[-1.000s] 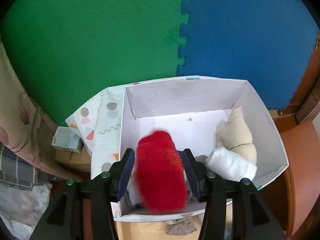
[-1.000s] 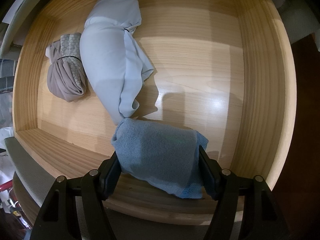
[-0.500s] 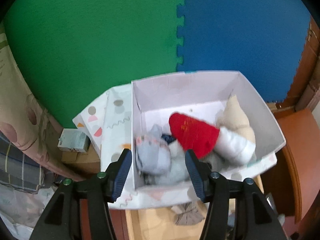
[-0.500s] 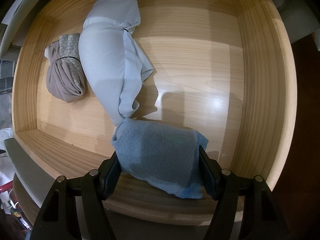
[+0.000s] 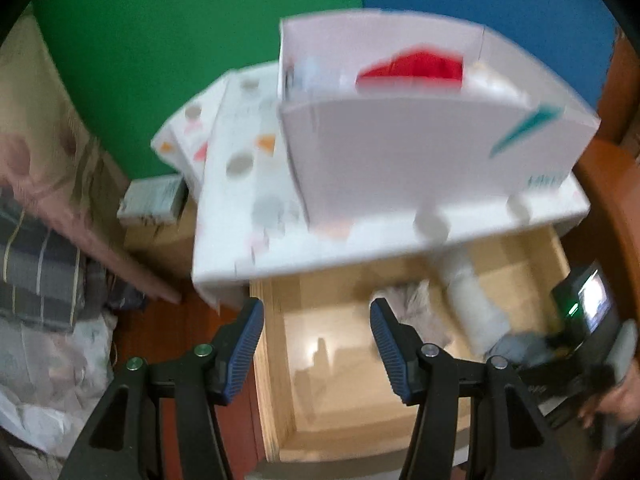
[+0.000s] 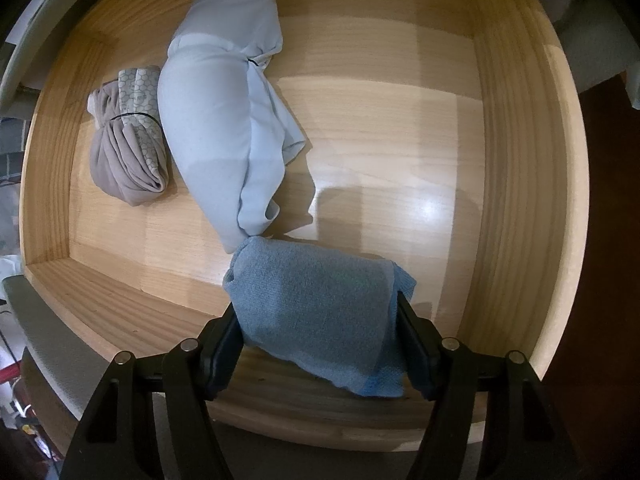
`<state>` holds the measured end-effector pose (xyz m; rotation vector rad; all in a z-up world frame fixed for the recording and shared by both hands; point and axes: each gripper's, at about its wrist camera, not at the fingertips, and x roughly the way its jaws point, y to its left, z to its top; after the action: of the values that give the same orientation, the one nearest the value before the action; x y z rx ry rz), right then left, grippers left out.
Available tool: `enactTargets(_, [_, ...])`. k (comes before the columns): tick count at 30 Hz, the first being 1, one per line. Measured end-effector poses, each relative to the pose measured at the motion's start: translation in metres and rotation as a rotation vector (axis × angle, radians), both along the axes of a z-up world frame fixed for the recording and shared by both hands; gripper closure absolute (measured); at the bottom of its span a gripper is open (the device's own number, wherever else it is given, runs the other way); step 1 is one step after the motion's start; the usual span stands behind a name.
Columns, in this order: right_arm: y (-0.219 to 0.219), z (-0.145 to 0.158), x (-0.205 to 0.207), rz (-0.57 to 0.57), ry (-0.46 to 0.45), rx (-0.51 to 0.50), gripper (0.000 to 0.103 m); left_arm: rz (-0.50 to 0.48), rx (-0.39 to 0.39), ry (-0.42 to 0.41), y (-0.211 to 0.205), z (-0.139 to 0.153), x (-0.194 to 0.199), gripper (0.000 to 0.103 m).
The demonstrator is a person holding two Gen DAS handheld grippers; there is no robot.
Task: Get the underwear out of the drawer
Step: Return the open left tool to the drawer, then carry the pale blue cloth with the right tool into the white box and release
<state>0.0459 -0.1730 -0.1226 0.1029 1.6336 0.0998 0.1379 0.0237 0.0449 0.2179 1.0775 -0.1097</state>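
Rolled blue terry underwear (image 6: 316, 304), slightly rumpled

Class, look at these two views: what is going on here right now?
A person is emptying rolled underwear from a wooden drawer into a white box. The right tongs are closing around a blue roll in the drawer. The left tongs are open and empty above the drawer. A grey roll and a pale blue roll remain inside.
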Motion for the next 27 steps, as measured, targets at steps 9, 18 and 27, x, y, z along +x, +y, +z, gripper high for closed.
enactTargets(9, [0.002, 0.011, -0.001, -0.013, -0.033, 0.003, 0.042, 0.091, -0.045, 0.077, 0.020, -0.062, -0.026, 0.046])
enactTargets(18, [0.006, 0.032, -0.010, -0.011, -0.102, -0.034, 0.042, 0.151, -0.086, 0.064, 0.030, -0.084, -0.036, 0.046])
enactTargets(27, [0.002, 0.063, -0.020, -0.028, -0.205, -0.057, 0.042, 0.192, -0.068, 0.062, 0.034, -0.087, -0.037, 0.046])
